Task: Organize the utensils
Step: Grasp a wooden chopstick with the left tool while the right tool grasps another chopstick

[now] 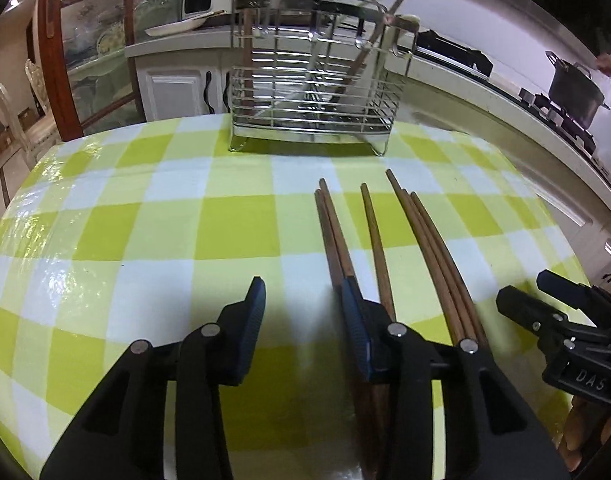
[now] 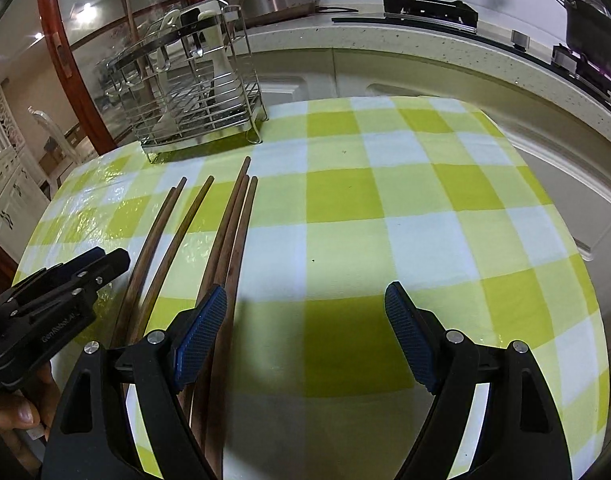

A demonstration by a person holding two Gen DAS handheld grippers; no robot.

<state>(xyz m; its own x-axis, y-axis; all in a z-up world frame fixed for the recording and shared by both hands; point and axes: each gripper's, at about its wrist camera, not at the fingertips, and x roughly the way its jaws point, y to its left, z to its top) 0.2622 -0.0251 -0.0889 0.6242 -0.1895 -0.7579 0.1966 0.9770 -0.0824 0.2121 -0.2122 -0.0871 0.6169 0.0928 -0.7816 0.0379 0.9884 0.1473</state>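
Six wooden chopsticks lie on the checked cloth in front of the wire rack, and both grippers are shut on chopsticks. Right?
Not quite. Six chopsticks do lie on the cloth before the rack, but neither gripper holds any. In each wrist view the left gripper and right gripper stand open with only cloth between the pads; the chopsticks pass under one finger of each.
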